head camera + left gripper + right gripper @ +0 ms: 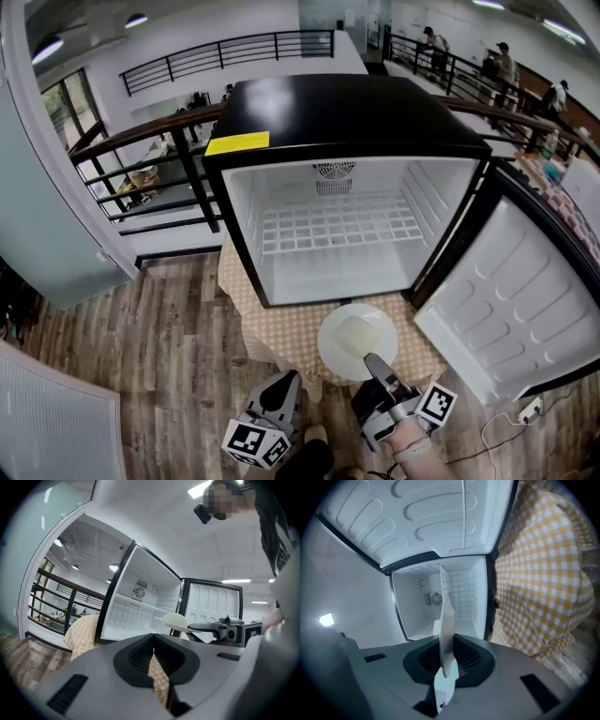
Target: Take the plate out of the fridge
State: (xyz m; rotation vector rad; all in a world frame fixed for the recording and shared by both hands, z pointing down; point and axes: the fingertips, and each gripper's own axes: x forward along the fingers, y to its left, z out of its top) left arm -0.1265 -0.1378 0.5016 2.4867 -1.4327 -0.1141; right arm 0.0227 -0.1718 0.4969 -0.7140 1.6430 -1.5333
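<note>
White plate outside fridge, held level just before open compartment, above yellow-checked tablecloth. Right gripper clamped on plate's near rim, jaws narrow, rim edge-on between pads. Left gripper near it at left, jaws together, nothing between. Fridge door swung wide at right.

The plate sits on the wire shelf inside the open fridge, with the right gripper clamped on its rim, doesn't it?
Not on the shelf. The head view shows the plate outside the fridge, in front of its open compartment, above the checked cloth. The right gripper is clamped on its rim.
</note>
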